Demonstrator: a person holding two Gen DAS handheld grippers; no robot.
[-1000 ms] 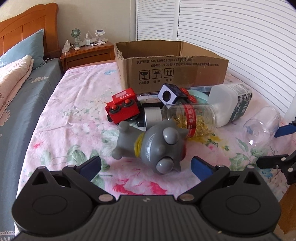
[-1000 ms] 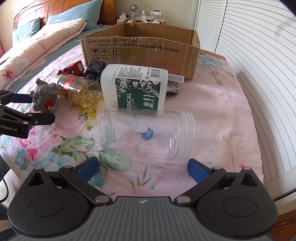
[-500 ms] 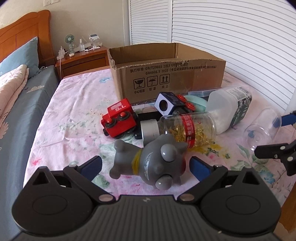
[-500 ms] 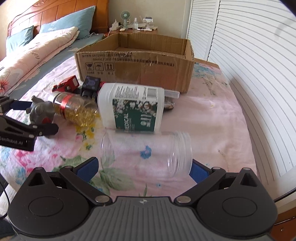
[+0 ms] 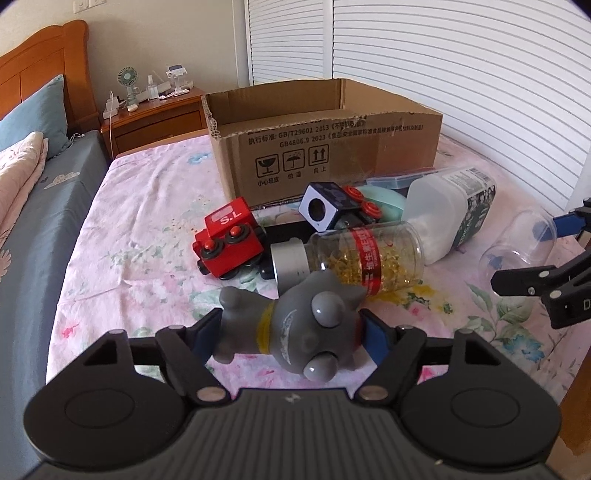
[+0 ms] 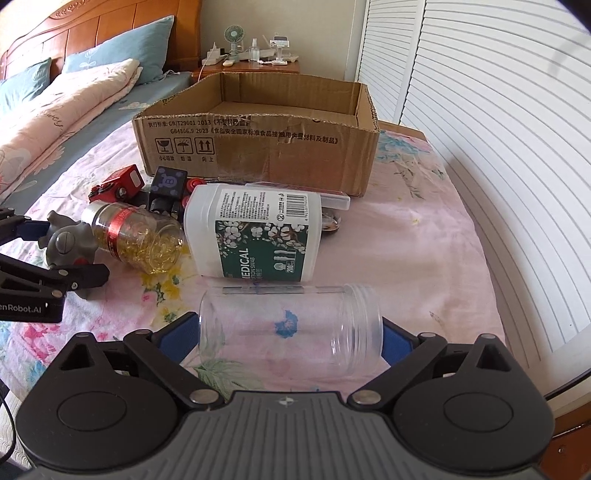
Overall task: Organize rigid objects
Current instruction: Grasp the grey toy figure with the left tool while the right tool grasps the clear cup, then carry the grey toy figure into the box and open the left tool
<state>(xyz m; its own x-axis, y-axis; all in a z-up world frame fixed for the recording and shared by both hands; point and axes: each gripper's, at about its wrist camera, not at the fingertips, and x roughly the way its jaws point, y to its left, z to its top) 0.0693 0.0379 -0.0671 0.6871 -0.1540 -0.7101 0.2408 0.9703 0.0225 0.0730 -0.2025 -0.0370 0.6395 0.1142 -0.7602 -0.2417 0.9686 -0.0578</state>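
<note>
A grey toy figure lies on the flowered bedspread, and my left gripper is shut on it; it also shows in the right wrist view. A clear empty jar lies on its side, and my right gripper is shut on it end to end; the jar also shows in the left wrist view. Behind lie a capsule bottle, a white swab container, a red toy train and a dark cube toy. An open cardboard box stands at the back.
A flat blue-lidded case and a teal object lie by the box front. Pillows and a wooden headboard are to the left. A nightstand stands behind. Louvred doors run along the right; the bed edge is close there.
Both grippers moved forward and closed. The left one closed on the grey toy figure, the right one closed on the clear jar.
</note>
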